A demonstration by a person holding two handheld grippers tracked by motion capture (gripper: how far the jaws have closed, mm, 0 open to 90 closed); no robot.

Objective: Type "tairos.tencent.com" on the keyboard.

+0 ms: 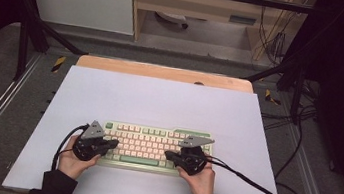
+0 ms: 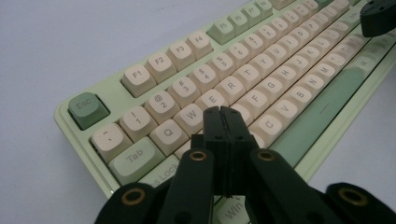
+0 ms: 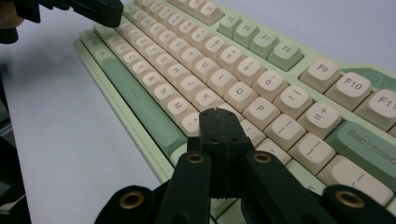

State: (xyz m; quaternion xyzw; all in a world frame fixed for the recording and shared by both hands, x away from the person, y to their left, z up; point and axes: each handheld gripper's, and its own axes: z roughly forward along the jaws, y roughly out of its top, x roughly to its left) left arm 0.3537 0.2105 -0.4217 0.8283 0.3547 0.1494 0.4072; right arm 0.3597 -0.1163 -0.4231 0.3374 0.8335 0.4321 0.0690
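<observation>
A pale green keyboard (image 1: 153, 145) with cream and green keys lies on the white sheet near the front of the table. My left gripper (image 1: 114, 143) is over its left end, its jaws shut with nothing between them. In the left gripper view the left gripper (image 2: 220, 112) has its tips just above the keyboard (image 2: 261, 70) around the S and D keys. My right gripper (image 1: 168, 153) hovers over the right end, shut and empty too. In the right gripper view the right gripper (image 3: 219, 114) has its tips over the keyboard (image 3: 196, 60) near the L key.
A white sheet (image 1: 159, 100) covers most of the wooden table (image 1: 163, 72). Black cables (image 1: 249, 180) trail from both grippers across the sheet. Metal frame rails run along the floor on both sides. Shelving and loose cables stand beyond the table's far edge.
</observation>
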